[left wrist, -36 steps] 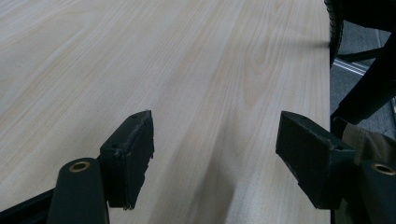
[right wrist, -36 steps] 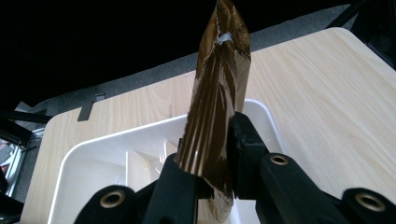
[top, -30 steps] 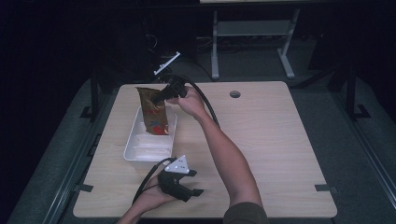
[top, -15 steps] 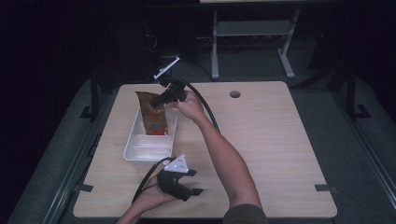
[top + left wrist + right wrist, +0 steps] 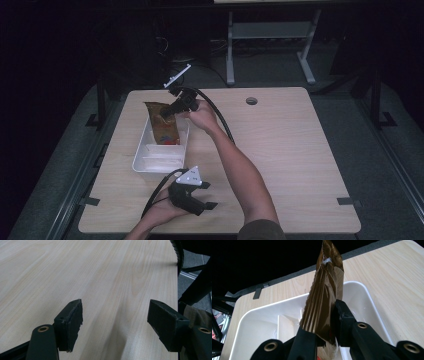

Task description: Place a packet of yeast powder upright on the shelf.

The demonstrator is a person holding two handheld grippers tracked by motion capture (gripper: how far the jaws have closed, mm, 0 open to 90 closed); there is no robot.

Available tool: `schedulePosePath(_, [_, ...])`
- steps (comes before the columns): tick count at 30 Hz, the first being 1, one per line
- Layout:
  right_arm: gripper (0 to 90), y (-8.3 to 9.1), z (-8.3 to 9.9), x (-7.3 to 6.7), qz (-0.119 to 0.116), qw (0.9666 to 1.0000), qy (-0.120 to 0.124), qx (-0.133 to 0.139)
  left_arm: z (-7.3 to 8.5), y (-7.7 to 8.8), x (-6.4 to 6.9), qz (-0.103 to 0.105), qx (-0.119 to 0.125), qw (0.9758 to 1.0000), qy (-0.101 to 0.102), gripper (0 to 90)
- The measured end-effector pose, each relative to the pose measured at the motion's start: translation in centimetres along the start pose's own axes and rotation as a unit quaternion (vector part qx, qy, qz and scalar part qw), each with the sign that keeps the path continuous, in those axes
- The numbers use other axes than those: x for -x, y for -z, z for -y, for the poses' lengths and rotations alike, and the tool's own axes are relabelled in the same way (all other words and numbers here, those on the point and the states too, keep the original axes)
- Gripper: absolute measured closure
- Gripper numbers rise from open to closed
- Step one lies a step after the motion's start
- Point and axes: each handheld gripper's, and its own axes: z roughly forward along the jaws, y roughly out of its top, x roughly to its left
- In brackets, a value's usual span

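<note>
Right tongs (image 5: 325, 336) pinch a brown foil packet (image 5: 324, 300), holding it upright over the white tray (image 5: 145, 160) on the counter (image 5: 290, 150). Left tongs (image 5: 115, 327) rest spread near the front edge.

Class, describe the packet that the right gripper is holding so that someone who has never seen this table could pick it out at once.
Start at the pale wooden table and find the white tray near its left side. Above the tray's far end, the right gripper pinches a snack pouch. It is the one shiny brown, crinkled thing there, with red near its bottom.
</note>
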Motion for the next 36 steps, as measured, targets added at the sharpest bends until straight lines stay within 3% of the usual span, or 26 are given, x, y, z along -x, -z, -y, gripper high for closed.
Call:
schedulePosePath(14, [78.1,-0.6,0.6,0.6,-0.006,0.9998,-0.017,-0.004,0.0,0.0,0.0,-0.001,0.002,1.0,0.0,27.8])
schedulePosePath(36, [66.7,-0.5,1.3,1.1,-0.003,0.9994,-0.034,-0.003,0.0,0.0,-0.1,-0.003,0.002,1.0,0.001,27.6])
